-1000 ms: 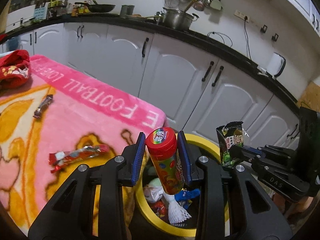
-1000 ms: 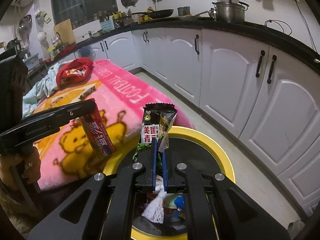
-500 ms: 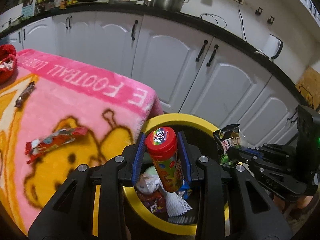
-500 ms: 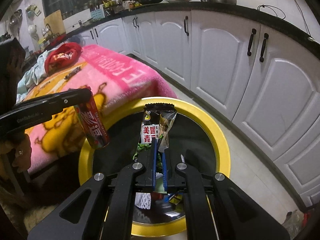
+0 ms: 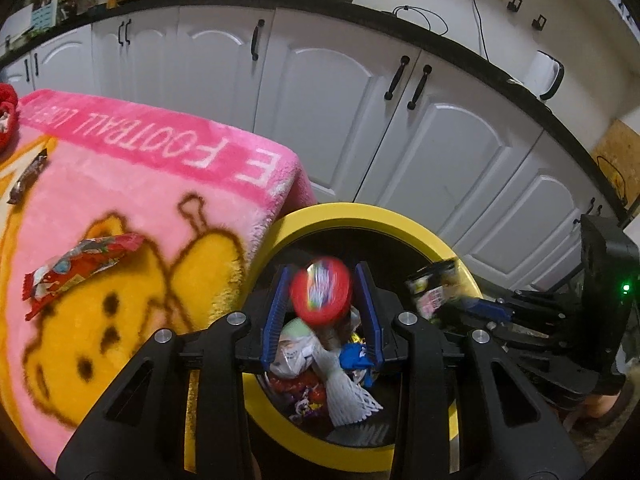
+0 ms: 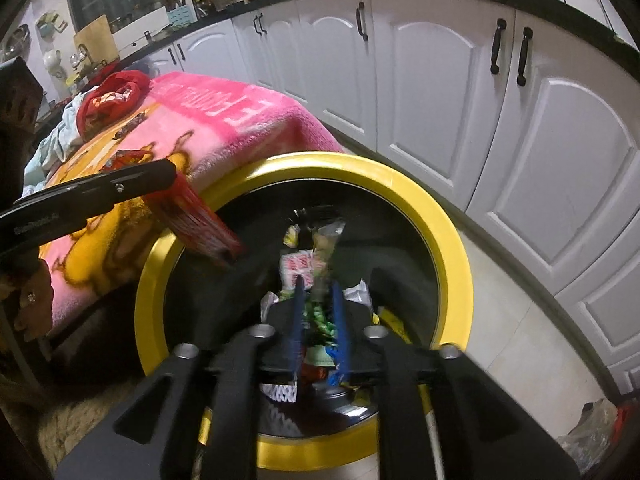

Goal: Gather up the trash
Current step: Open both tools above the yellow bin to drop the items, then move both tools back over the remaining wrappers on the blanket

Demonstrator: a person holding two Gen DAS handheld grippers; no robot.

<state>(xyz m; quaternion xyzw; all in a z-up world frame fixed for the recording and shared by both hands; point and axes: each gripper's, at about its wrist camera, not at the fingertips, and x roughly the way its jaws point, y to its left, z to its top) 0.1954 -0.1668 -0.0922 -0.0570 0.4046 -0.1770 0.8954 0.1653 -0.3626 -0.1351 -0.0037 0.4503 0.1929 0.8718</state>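
Both loads look mid-release over the yellow-rimmed black bin (image 5: 384, 216): the left gripper (image 5: 322, 320), jaws apart, frees the blurred red-capped candy tube (image 5: 320, 296), while the right gripper (image 6: 318, 324), jaws parted, drops the green snack packet (image 6: 308, 264); next, the red wrapper (image 5: 80, 264) near the pink blanket's (image 5: 160, 184) bin-side edge

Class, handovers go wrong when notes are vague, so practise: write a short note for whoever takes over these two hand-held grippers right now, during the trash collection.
Left gripper: jaws apart over the bin; the red-capped tube is blurred between them and seems to be dropping.
Right gripper: jaws apart over the same bin; the snack packet is blurred between them and also seems to be let go.
Done: several wrappers already lie in the bin.
Left: a red wrapper and a small dark wrapper lie on the pink blanket.
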